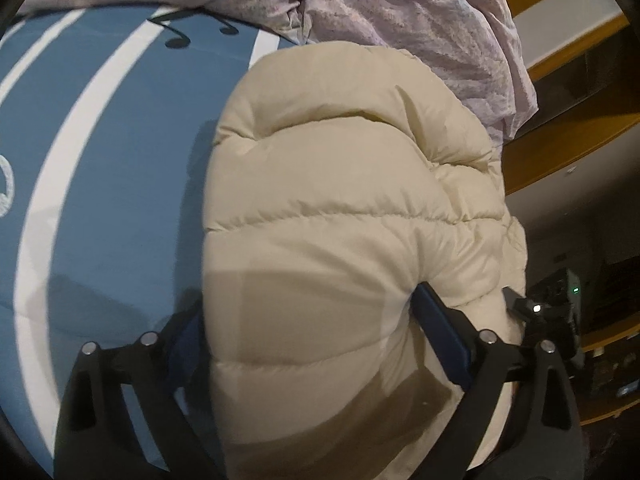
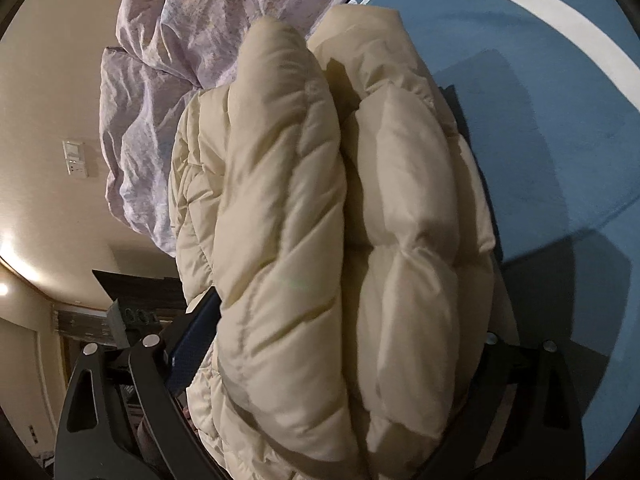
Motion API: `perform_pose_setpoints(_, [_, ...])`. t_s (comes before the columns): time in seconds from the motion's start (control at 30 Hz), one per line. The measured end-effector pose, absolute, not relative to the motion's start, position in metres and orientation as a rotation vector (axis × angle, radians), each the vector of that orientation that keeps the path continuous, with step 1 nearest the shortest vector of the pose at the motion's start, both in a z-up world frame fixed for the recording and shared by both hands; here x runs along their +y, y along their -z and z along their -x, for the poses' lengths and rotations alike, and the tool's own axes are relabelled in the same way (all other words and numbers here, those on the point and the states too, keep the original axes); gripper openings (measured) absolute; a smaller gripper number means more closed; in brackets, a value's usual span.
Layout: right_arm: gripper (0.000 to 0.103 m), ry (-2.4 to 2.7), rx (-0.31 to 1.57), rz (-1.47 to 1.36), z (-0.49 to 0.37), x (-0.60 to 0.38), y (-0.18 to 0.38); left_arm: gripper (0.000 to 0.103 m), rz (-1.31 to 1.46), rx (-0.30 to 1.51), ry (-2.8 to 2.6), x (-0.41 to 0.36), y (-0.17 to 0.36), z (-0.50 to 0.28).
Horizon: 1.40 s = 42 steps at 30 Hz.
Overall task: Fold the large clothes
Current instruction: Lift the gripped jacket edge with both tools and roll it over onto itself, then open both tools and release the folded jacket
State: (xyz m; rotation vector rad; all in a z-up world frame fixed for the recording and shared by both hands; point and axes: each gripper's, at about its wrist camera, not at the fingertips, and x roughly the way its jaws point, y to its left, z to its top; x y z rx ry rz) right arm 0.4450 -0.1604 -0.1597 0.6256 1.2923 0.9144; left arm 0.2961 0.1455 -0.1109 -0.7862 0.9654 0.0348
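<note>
Cream quilted puffer jacket (image 1: 352, 240) fills the space between both claws, bunched up thick on a blue bed sheet (image 1: 120, 200) with white stripes. Left gripper (image 1: 316, 332): jaws spread wide, jacket wedged between them; right blue pad (image 1: 444, 336) presses into the padded fabric and dents it, left pad mostly hidden behind the jacket's edge, so it reads as a wide clamp on the jacket bundle. Ahead of the left claw the jacket bulges in horizontal quilted rolls; to the claw's left lies bare blue sheet with music-note print (image 1: 180, 36); farther ahead and to the right, a crumpled lilac duvet (image 1: 420, 20). Right gripper (image 2: 340, 344): jaws also wide, two thick folded layers of the jacket (image 2: 320, 220) stacked side by side between them; left blue pad (image 2: 196, 340) sits against the jacket's side, right finger (image 2: 500, 360) mostly covered by fabric, contact there cannot be told for certain, but the bundle fills the whole gap so it looks gripped. Ahead-left of the right claw is the same lilac duvet (image 2: 168, 80); to its right, blue sheet (image 2: 560, 140) with the claw's shadow on it. Left of the right claw, off the bed, a beige wall with a switch plate (image 2: 74, 156). Jacket's far end rests on the sheet, touching the duvet edge.
</note>
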Motion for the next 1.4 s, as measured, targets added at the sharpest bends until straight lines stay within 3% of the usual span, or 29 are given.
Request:
perform_pose_setpoints(0.07, [0.085, -0.928, 1.305, -0.651, -0.447, -0.160, 0.164, 0.085, 0.795, 0.961, -0.027, 0.145, 0.110, -0.298])
perform_pose_setpoints(0.13, [0.072, -0.954, 1.318, -0.693, -0.449, -0.160, 0.170, 0.073, 0.796, 0.951, -0.017, 0.146, 0.106, -0.300])
perform_pose_setpoints(0.3, [0.053, -1.042, 1.302, -0.766, -0.455, -0.149, 0.170, 0.047, 0.800, 0.899, -0.005, 0.161, 0.090, -0.300])
perform_pose_setpoints(0.43, [0.045, -1.115, 1.277, -0.768, -0.466, -0.125, 0.160, 0.041, 0.784, 0.845, -0.037, 0.179, 0.072, -0.301])
perform_pose_setpoints(0.8, [0.044, -1.295, 1.263, -0.666, -0.499, -0.021, 0.137, 0.041, 0.805, 0.719, -0.192, 0.251, 0.050, -0.294])
perform_pose_setpoints(1.1, [0.044, -1.283, 1.294, -0.562, -0.512, 0.019, 0.148, 0.041, 0.766, 0.744, -0.274, 0.284, 0.064, -0.307])
perform_pose_setpoints(1.27, [0.060, -1.210, 1.301, -0.489, -0.506, 0.015, 0.146, 0.049, 0.730, 0.777, -0.298, 0.287, 0.075, -0.310])
perform_pose_setpoints(1.4, [0.075, -1.127, 1.278, -0.426, -0.504, 0.007, 0.132, 0.062, 0.692, 0.798, -0.351, 0.287, 0.073, -0.309])
